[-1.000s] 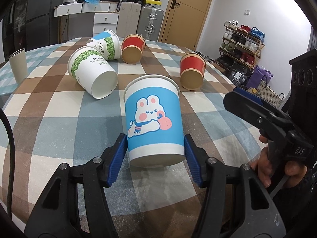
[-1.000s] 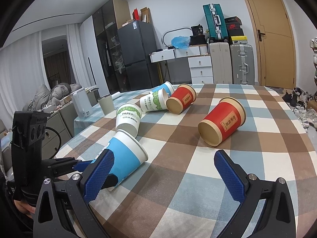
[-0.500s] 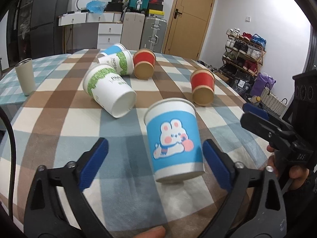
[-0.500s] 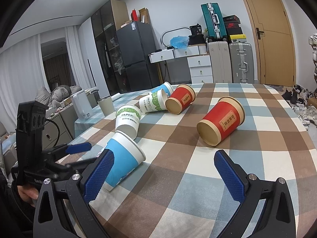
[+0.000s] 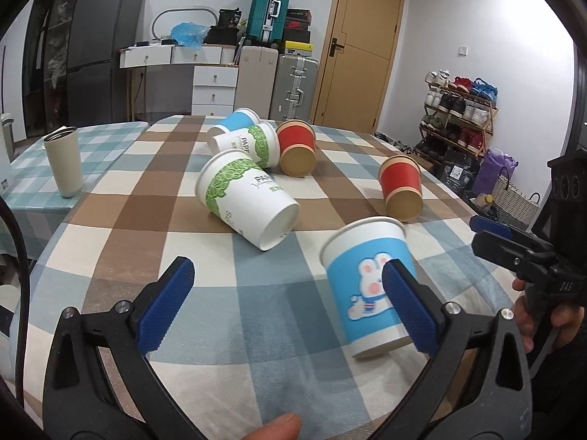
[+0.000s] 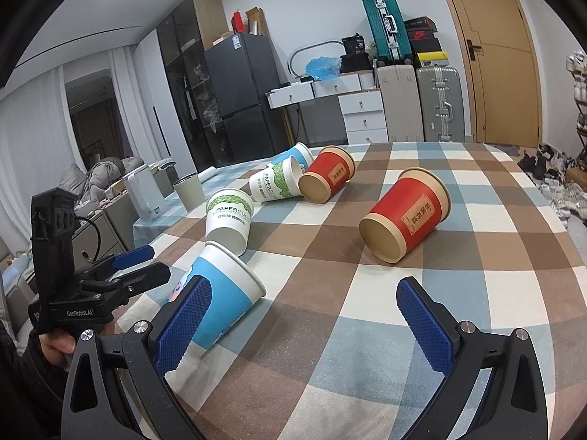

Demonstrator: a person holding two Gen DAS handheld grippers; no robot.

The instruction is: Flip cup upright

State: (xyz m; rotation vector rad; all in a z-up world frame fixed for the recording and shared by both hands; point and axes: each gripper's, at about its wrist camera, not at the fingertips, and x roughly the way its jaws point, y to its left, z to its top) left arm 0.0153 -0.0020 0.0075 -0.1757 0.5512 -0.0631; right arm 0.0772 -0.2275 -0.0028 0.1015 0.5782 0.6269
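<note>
A blue paper cup with a white rabbit (image 5: 367,278) stands upright on the checked tablecloth (image 5: 234,344), behind my left gripper's right finger. It also shows in the right wrist view (image 6: 223,286). My left gripper (image 5: 286,308) is open and empty, its jaws wide apart, with the cup off to its right. My right gripper (image 6: 301,326) is open and empty above the cloth. A green-and-white paper cup (image 5: 245,198) lies on its side further in. A red cup (image 6: 407,212) lies on its side ahead of the right gripper.
Another green-and-white cup (image 5: 249,143), a blue cup (image 5: 234,121) and a second red cup (image 5: 297,148) lie on their sides at the far middle. A beige tumbler (image 5: 64,161) stands on the adjoining table at left. The table edge runs along the right.
My left gripper has opened, let go of the rabbit cup, and pulled back and to the left. The cup now stands free. The right gripper has barely moved.
</note>
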